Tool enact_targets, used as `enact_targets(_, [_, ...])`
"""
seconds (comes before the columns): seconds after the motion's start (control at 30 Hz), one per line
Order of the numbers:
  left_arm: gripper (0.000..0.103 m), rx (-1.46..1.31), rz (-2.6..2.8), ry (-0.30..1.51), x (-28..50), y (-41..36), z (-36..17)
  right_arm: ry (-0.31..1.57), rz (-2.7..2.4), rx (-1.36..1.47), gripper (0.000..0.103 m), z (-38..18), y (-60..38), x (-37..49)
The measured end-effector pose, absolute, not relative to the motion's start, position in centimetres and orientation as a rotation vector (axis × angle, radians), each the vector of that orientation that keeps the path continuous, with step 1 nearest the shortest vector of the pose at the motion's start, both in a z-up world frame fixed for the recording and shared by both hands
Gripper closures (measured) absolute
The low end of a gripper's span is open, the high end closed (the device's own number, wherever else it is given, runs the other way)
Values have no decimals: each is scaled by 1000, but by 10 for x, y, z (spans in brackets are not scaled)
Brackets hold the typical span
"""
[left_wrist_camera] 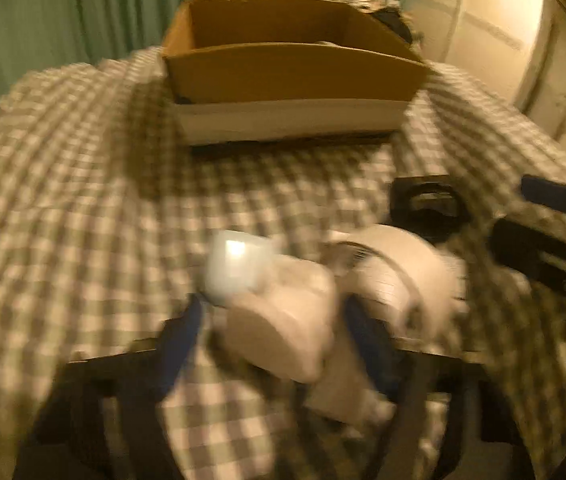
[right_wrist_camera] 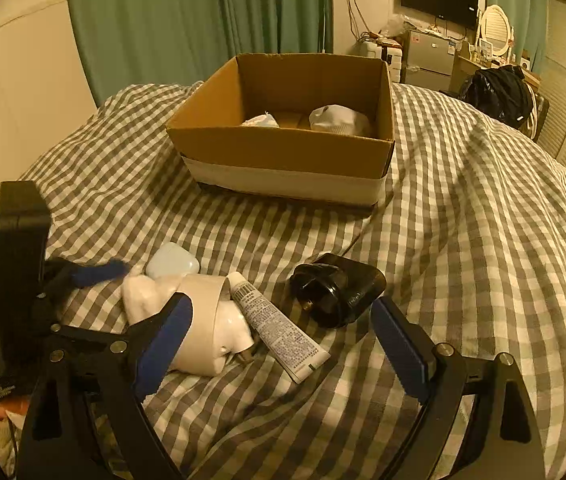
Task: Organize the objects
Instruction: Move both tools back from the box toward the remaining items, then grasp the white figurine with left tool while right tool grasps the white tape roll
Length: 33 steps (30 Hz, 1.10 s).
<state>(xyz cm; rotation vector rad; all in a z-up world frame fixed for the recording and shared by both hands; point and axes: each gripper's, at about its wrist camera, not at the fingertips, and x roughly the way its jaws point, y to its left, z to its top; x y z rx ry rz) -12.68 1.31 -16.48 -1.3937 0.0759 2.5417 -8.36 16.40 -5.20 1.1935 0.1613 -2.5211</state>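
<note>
Already two pale items lie inside the cardboard box (right_wrist_camera: pixel 283 140) in the upper middle of the right wrist view, a crumpled white piece at its floor's left and a white knitted-looking bundle to the right, so the sorting looks partly done. Left over on the checked bedspread (right_wrist_camera: pixel 463 240) in the lower centre are a pale blue earbud case (right_wrist_camera: pixel 173 261), a white cloth wad (right_wrist_camera: pixel 143 296), a roll of white tape (right_wrist_camera: pixel 207 312), a printed tube (right_wrist_camera: pixel 275 328) and a black charger plug (right_wrist_camera: pixel 339 288).

In the blurred left wrist view the left gripper (left_wrist_camera: pixel 271 320) has its blue fingers (left_wrist_camera: pixel 187 332) either side of the white wad; I cannot tell whether they press on it. The right gripper (right_wrist_camera: pixel 283 340) stands wide apart and empty, its fingers straddling the tube, the plug just beyond. By my reckoning, five things remain to be boxed.
</note>
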Motion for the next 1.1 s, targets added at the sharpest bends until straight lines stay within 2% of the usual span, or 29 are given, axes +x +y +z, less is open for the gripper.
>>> enact_targets(0.17, [41,-1400,2564,104,-117,12,-158,157,-2527,1195,12,-52,161,-81])
enact_targets(0.43, [41,-1286,2801,127,-99,-22,-115,199,-2474,1229,12,-63,138,-77])
enact_targets(0.53, [41,-1293,2800,82,-101,-29,-116,233,-2430,1259,13,-75,123,-81])
enact_targets(0.63, [41,-1300,2796,60,-102,-33,-118,260,-2377,1302,32,-90,111,-86])
enact_targets(0.7, [41,-1298,2789,41,-103,-35,-118,277,-2346,1343,64,-99,107,-90])
enact_targets(0.73, [41,-1298,2787,33,-103,-36,-118,279,-2336,1349,69,-101,106,-90])
enact_targets(0.77, [41,-1299,2786,28,-102,-37,-118,268,-2332,1338,73,-99,106,-89])
enact_targets(1.1, [41,-1282,2805,34,-95,-35,-107,142,-2372,1214,74,-55,121,-78])
